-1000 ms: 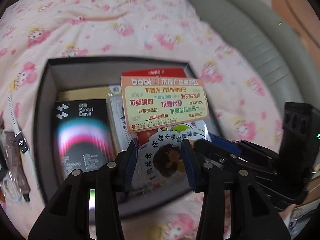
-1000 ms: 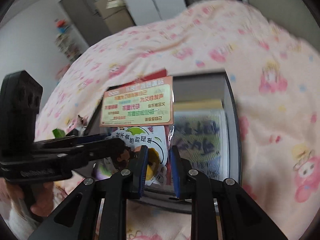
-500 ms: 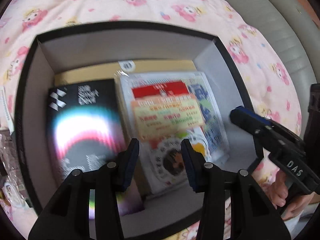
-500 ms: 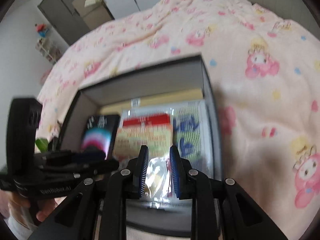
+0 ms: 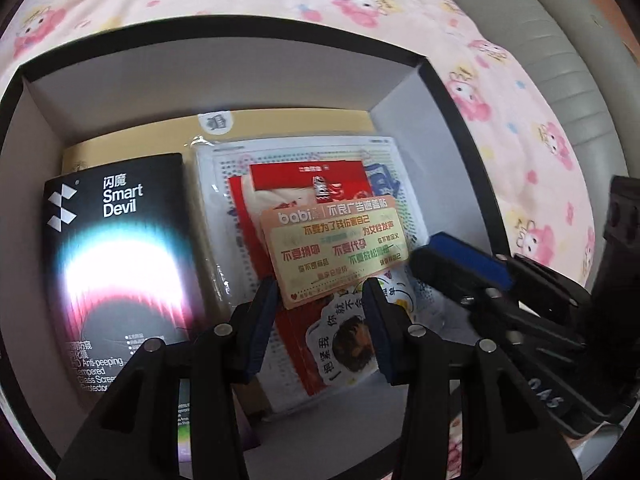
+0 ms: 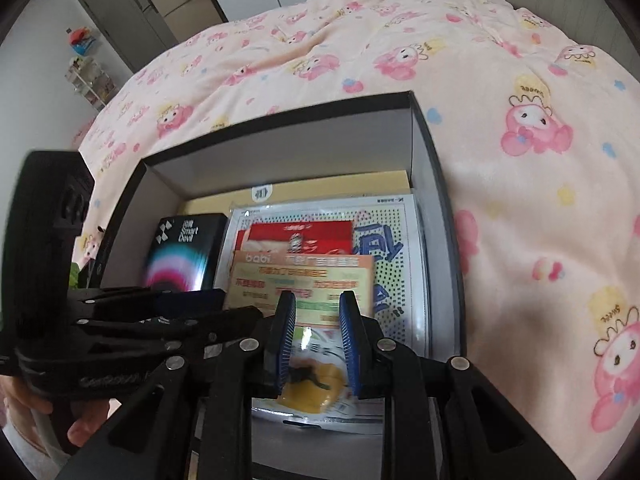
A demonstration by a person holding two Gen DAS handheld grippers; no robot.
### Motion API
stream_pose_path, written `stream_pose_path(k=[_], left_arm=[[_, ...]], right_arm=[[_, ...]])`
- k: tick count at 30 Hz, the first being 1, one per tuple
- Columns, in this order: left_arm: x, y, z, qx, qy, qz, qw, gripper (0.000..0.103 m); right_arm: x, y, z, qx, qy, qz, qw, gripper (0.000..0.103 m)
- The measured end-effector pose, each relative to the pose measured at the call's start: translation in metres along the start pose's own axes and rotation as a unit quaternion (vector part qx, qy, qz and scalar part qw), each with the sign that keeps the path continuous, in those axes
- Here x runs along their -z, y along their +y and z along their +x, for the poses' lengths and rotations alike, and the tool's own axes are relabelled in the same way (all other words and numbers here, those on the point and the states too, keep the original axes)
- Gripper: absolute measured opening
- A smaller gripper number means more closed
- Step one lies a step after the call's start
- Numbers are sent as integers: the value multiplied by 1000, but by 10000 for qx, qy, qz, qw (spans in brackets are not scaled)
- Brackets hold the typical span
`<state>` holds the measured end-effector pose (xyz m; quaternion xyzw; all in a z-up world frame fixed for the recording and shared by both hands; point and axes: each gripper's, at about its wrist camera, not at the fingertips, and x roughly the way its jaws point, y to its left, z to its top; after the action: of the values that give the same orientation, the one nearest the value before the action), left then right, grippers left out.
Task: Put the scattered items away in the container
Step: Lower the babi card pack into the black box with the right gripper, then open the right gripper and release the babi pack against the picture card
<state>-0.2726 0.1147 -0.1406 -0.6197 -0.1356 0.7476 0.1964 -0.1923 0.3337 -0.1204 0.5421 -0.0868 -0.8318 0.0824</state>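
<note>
A black-rimmed box (image 5: 436, 76) with grey inner walls sits on the pink blanket; it also shows in the right wrist view (image 6: 420, 120). Inside lie a black Smart Devil pack (image 5: 120, 264), a clear bagged sheet (image 5: 224, 184) and, on top, a bag of stickers with an orange babi card (image 5: 336, 248). The same card shows in the right wrist view (image 6: 304, 280). My left gripper (image 5: 320, 320) is open and empty just above the sticker bag. My right gripper (image 6: 316, 340) is open and empty over the bag's near end, and is seen from the left wrist view (image 5: 464, 260).
A pink cartoon-print blanket (image 6: 520, 160) covers the bed around the box. A grey padded bed edge (image 5: 560, 40) runs at the upper right. A brown wardrobe (image 6: 132, 12) and a small shelf (image 6: 88, 76) stand far off by the wall.
The sticker bag, held up over the box by both grippers a second ago, now lies inside on the bagged sheet. Both grippers have let go and hover low over the box.
</note>
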Motion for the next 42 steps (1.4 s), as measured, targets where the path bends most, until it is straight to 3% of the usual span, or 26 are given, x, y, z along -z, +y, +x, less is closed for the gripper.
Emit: stream_pose_path(k=[3,7,10,14,17,19,22,25,30,32,34,35,37,40,42], left_arm=[[0,0,0,-147,-92,-7,9998,43],[-2,11,3,67,-73,-326,9994,43],[-9,0,9,163,31,-191,9997,40],[-5,13,-3,502,35,-447,9977,48],[-4,17,-7,56,10,-488,9988,48],[-3,19,-5,28,96,-597,9982,48],[-8,12,-2,280,235,-655,9972,48],[-12,4,-1,252,125,-546,9981,48],[-12,-2,13,400,254,-487,9977,48],[-14,-9,15,413,239,-449,9978,48],[-16,-12,20,726,388,-529,9952,42],[-16,-13,21,731,410,-566,9949,44],[-14,-10,16,705,260,-640,9951,44],[-8,-3,3,317,-67,-736,9968,43],[-6,-3,4,138,-34,-747,9971,39]], right_arm=[[3,4,4,24,88,-72,9999,19],[2,4,6,58,72,-82,9999,19],[1,2,6,128,63,-49,9999,19],[0,-1,4,-1,63,68,10000,19],[0,4,7,20,100,-16,9999,19],[0,6,6,5,93,-38,9999,19],[2,7,0,249,-63,-135,9996,19],[4,6,-13,648,-390,-264,9968,19],[0,-2,-31,751,-773,-112,9941,19],[0,-4,-30,775,-765,-95,9940,19],[-1,-5,-26,666,-679,-29,9955,19],[-1,-8,-26,688,-673,11,9954,19],[0,-10,-29,607,-715,57,9956,19],[1,-11,-34,536,-797,77,9953,19],[1,-8,-33,506,-793,48,9956,19]])
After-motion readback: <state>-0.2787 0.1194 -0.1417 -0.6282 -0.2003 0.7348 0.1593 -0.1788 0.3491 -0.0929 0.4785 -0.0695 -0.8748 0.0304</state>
